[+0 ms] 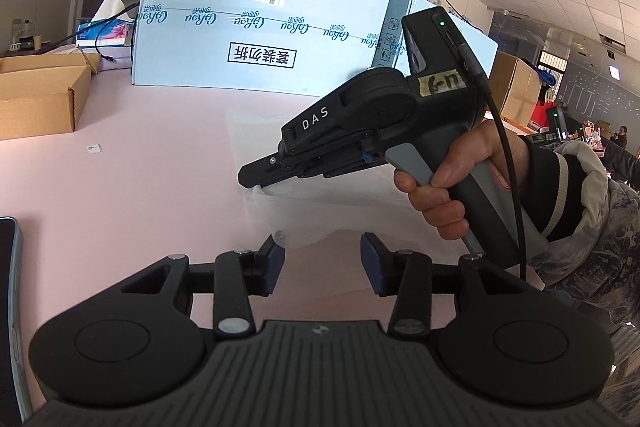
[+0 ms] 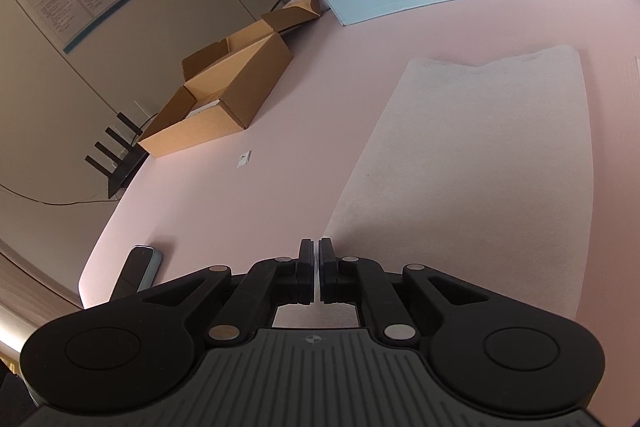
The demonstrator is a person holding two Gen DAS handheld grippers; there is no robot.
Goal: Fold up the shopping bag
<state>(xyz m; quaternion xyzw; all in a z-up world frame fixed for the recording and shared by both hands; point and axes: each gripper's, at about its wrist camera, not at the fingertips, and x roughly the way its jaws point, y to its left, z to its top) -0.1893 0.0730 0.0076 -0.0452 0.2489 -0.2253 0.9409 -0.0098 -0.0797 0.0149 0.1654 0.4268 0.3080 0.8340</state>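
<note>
A thin, translucent white shopping bag (image 2: 480, 167) lies flat on the pink table (image 2: 260, 207), reaching toward the blue carton. My right gripper (image 2: 319, 255) is shut on the bag's near left edge, and a white sliver shows between its pads. In the left wrist view, a hand holds that right gripper (image 1: 250, 177) low over the bag (image 1: 308, 215), whose edge is lifted slightly beneath the tip. My left gripper (image 1: 322, 251) is open at the bag's near edge. A crumpled bit of the bag touches its left finger (image 1: 274, 255), and nothing sits between the pads.
A large light-blue carton (image 1: 260, 39) stands along the table's back. An open cardboard box (image 1: 40, 95) sits at the left, with a small white tag (image 1: 94, 148) near it. A phone (image 1: 10, 307) lies at the near left edge. A router (image 2: 120, 163) stands beyond the table.
</note>
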